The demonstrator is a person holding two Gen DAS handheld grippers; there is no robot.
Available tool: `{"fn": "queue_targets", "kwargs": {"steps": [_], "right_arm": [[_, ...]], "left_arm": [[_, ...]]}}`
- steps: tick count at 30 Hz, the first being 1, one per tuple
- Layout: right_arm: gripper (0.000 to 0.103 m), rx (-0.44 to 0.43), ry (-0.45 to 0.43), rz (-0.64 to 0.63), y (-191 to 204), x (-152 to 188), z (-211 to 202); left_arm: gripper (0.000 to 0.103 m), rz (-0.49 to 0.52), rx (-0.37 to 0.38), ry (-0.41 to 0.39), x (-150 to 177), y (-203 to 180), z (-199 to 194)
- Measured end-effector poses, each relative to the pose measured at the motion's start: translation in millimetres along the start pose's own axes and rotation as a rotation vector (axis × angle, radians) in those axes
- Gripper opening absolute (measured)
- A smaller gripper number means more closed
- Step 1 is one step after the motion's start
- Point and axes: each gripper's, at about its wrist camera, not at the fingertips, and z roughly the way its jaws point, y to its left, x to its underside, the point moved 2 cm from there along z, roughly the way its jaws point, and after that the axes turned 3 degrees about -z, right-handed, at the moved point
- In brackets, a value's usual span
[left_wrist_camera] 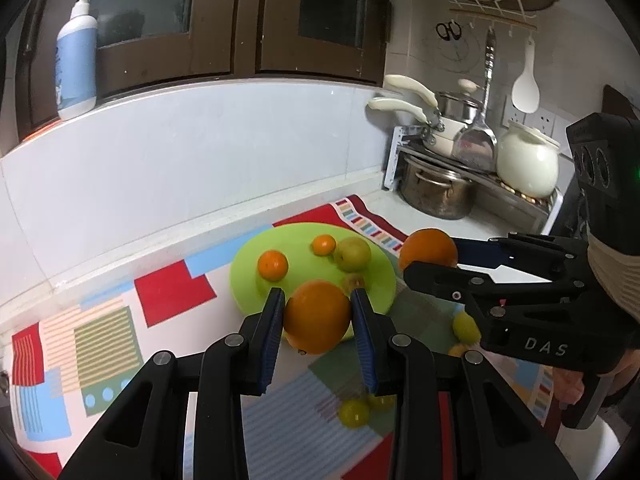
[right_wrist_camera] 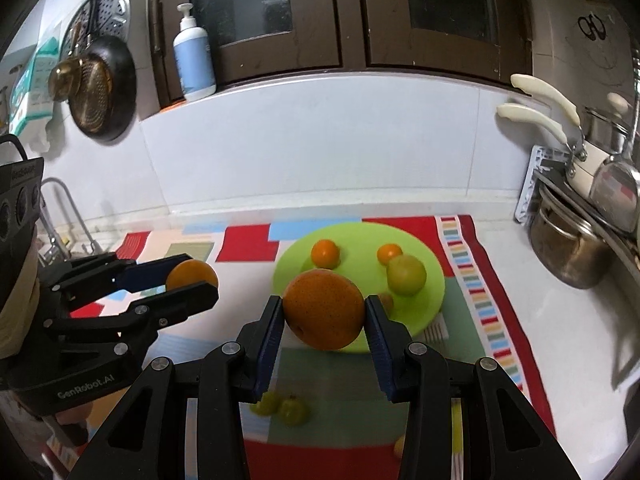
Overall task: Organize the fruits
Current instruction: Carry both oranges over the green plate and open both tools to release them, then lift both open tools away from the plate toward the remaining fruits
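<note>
Jaws of left gripper point(left_wrist_camera: 317, 312) and right gripper point(right_wrist_camera: 324, 314), tilted downward, each clamp an orange above the plate point(right_wrist_camera: 432, 280).

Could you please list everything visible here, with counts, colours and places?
oranges: two, orange, one in each tongs
plate: one, lime green, on the mat
small fruits on plate: two small orange, one yellow-green, a further small one half hidden
loose fruits: several, yellow-green, on the mat, blurred
mat: one, multicoloured, on the counter
pump bottle: one, blue-white, on the ledge
pots: several, steel and cream, rack at right
left tongs: black, blue pads
right tongs: same
</note>
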Motion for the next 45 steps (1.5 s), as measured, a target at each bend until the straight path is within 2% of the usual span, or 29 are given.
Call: {"fn": "queue_targets", "kwargs": {"steps": [10,21,27,28,30,32,34,37,41,45], "right_arm": [[0.042,-0.023,0.045,0.023,-25.7,-20.6,48.9],[0.042,-0.045,0.135,0.032,-37.6,-10.9,101.8],[0.042,-0.044,0.177,0.037,-41.4,-4.9,120.0],[0.042,-0.042,0.182,0.035,-41.6,-4.2,122.3],[0.042,-0.037,0.184,0.031,-41.7,-4.8,124.6],[0.048,-0.021,0.189,0.030,-41.6,-6.0,125.4],[0.054,0.007,0.173,0.035,-43.2,-8.2,120.8],[0.055,0.030,0.154,0.026,-41.4,-9.4,109.3],[0.068,0.074,0.116,0.007,-35.4,-8.2,87.3],[0.071,0.103,0.083,-0.006,-27.9,-5.1,61.9]], "left_arm": [[0.034,-0.013,-0.024,0.039,-17.2,12.5,48.7],[0.034,-0.029,-0.028,0.128,-9.2,27.2,102.7],[0.034,-0.027,-0.028,0.152,-4.6,33.1,117.3],[0.034,-0.028,-0.029,0.153,-4.5,34.1,118.1],[0.043,-0.039,-0.023,0.147,-5.0,36.7,117.5],[0.052,-0.052,-0.038,0.133,-6.2,39.5,113.7],[0.053,-0.058,-0.056,0.125,-5.6,41.9,107.5],[0.054,-0.047,-0.077,0.114,-3.4,41.5,95.8],[0.058,-0.003,-0.127,0.075,0.9,34.1,69.2],[0.062,0.025,-0.153,0.041,3.7,25.5,42.4]]}}
